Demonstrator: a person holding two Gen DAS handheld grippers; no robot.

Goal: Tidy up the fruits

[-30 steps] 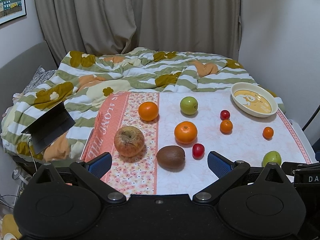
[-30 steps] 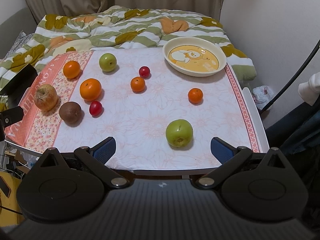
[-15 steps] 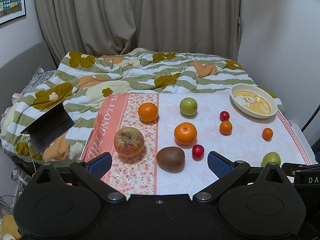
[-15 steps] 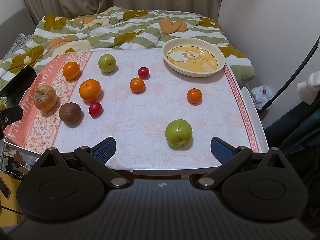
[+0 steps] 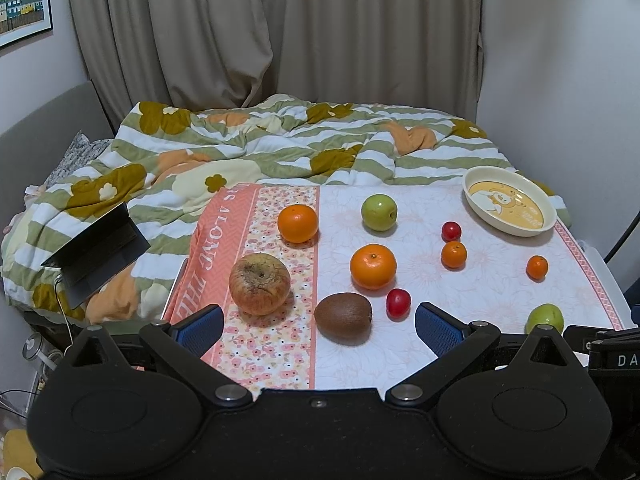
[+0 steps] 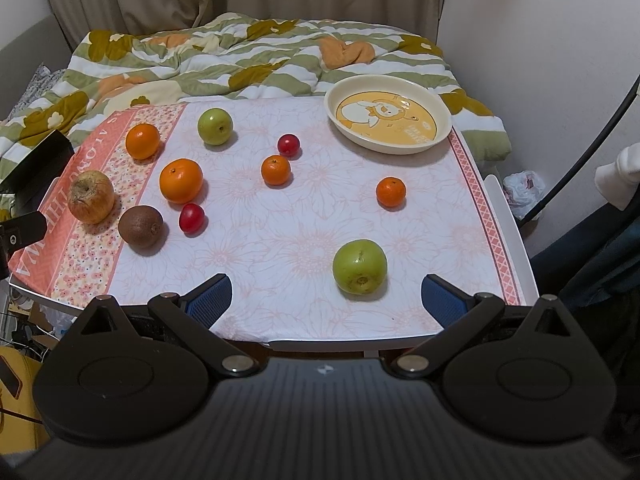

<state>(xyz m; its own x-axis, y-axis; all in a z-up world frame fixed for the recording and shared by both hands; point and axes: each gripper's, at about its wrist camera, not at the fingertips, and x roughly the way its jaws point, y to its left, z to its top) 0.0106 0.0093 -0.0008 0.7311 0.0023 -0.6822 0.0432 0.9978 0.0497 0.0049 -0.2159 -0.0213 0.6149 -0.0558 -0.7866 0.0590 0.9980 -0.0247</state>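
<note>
Several fruits lie on the cloth-covered table (image 6: 280, 240). A cream bowl (image 6: 390, 120) with a yellow picture stands empty at the far right. A green apple (image 6: 360, 266) lies just ahead of my open, empty right gripper (image 6: 326, 300). My left gripper (image 5: 318, 326) is open and empty at the table's near edge, with a kiwi (image 5: 343, 317) between its fingers' line and a wrinkled apple (image 5: 260, 283) ahead to the left. Two oranges (image 5: 373, 266), small tangerines (image 6: 276, 169), red plums (image 6: 192, 218) and a second green apple (image 6: 215, 126) lie scattered.
A bed with a striped flowered quilt (image 5: 260, 148) lies behind the table. An open laptop (image 5: 96, 252) rests on it at the left. A wall stands close on the right, with a black cable (image 6: 592, 148) beside the table.
Both views have shifted very slightly, as if both grippers have drawn back a little. No fruit has moved and both grippers stay open.
</note>
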